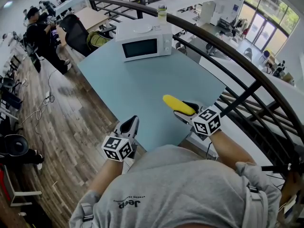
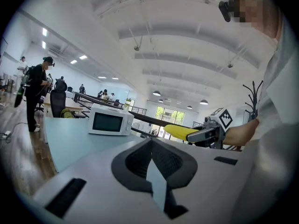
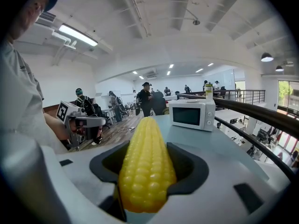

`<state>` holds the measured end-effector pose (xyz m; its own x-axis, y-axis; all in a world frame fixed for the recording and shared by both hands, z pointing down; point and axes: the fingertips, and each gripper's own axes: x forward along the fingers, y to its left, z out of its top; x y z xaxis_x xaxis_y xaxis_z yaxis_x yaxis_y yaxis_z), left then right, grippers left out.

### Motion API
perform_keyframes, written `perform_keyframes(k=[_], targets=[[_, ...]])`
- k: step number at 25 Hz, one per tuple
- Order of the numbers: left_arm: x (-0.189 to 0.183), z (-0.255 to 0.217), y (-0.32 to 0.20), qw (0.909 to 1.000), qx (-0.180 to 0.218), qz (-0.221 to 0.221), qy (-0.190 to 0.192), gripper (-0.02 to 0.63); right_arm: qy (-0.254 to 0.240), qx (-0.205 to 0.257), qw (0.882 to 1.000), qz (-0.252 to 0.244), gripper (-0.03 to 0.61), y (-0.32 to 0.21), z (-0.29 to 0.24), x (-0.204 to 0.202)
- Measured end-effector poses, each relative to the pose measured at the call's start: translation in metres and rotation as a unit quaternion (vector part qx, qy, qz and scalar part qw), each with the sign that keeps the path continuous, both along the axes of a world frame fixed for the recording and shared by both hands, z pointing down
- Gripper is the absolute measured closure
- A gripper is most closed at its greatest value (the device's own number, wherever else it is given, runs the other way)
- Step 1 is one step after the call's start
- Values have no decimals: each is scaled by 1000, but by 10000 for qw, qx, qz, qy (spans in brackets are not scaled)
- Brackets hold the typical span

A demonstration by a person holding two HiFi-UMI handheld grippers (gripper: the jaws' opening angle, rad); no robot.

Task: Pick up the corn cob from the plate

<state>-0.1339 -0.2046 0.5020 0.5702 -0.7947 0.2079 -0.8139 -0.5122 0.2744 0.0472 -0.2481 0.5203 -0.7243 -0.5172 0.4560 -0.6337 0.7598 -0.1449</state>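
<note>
A yellow corn cob (image 1: 176,104) is clamped in my right gripper (image 1: 184,109), which is shut on its rear end; the cob's tip points out over the light blue table (image 1: 137,80). In the right gripper view the corn cob (image 3: 145,167) fills the notch between the jaws. My left gripper (image 1: 131,122) hovers at the table's near edge, its jaws together with nothing between them. In the left gripper view the corn cob (image 2: 180,131) and the right gripper (image 2: 205,134) sit off to the right. No plate shows in any view.
A white microwave (image 1: 144,42) stands at the table's far end with a bottle (image 1: 162,12) behind it. A dark curved railing (image 1: 228,46) runs along the table's right side. People (image 1: 35,30) and an office chair (image 1: 76,32) are on the wooden floor at left.
</note>
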Motion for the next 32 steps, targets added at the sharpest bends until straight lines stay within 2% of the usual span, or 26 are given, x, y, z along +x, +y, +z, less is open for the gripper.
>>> perform_keyframes(k=[32], targets=[[-7,-11,-9,9999,116,-64,27,595,17,215,9998,-20,322,-16,-14,1]])
